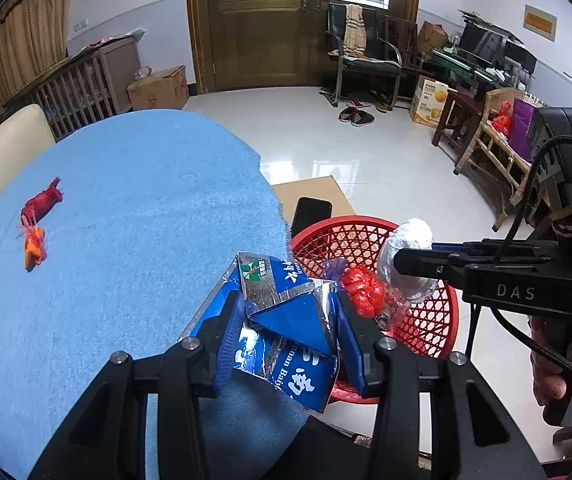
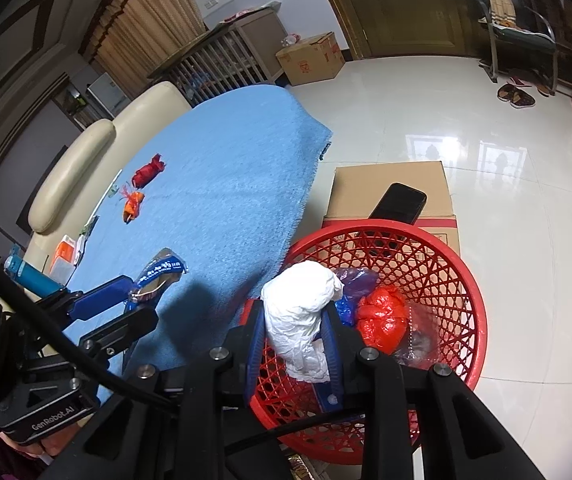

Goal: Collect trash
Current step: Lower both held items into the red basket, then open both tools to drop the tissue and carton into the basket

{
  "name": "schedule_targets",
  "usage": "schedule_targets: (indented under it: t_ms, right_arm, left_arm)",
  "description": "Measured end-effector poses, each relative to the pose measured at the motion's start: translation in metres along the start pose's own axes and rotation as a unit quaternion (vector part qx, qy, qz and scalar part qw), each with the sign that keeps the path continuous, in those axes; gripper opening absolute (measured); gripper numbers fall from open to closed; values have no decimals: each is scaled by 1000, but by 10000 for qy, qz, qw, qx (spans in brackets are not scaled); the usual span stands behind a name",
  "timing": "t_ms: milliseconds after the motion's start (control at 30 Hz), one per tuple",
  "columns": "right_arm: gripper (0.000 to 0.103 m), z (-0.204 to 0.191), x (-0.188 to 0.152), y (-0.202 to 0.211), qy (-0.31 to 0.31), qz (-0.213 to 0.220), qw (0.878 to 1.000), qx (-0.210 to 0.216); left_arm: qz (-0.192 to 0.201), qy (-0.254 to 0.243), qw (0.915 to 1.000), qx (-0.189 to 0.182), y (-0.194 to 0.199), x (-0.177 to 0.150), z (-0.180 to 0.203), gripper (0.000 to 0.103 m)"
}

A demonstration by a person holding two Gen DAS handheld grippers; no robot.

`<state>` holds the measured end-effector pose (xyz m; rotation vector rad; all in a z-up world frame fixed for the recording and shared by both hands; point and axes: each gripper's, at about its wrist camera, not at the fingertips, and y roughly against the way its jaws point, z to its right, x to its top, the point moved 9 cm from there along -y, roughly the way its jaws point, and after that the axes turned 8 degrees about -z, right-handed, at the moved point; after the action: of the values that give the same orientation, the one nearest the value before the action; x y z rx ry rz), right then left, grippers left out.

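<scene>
My left gripper (image 1: 288,316) is shut on a crushed blue carton (image 1: 286,312) and holds it above the right edge of the blue table (image 1: 125,240); it also shows in the right wrist view (image 2: 159,278). My right gripper (image 2: 296,332) is shut on a white crumpled wad (image 2: 302,316) over the red mesh basket (image 2: 438,256), which holds a red bag (image 2: 382,320) and a purple wrapper (image 2: 356,280). A red wrapper (image 1: 41,202) and an orange wrapper (image 1: 34,246) lie on the table's far left.
A cardboard box (image 2: 390,184) with a black phone (image 2: 400,202) on it stands behind the basket on the tiled floor. A cream sofa (image 2: 85,160) borders the table's far side. Small items (image 2: 65,256) lie at the table's left edge.
</scene>
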<state>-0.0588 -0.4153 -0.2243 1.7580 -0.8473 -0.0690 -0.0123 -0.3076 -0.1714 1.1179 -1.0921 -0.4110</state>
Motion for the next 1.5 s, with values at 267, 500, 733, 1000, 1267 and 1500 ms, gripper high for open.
schedule_targets:
  t_ms: [267,500,733,1000,1267,1500]
  right_arm:
    - [30,9,2,0,-113,5,9999,-20]
    - [30,11,2,0,-147,4,9999,-7]
    - [30,9,1,-2,-141,-17,9999,-2]
    - [30,15,-2,-6,-353,-191,9991,104]
    - [36,23,-4,-9,-697,-293,9969,199]
    - [63,15,6,7,-508,76,9986,154]
  left_arm:
    - [38,-86,9999,-76,-3,3,7,47]
    - [13,-49,10000,-72,-4,1,5,47]
    - [16,-40,9999,-121,-4,0,5,47]
    - [-144,186,9990,-378,-13,-2,1,52]
    - [-13,429,9980,-457,-8,-1,-12,66]
    - [129,837,9963,-175,5,-15,-54,66]
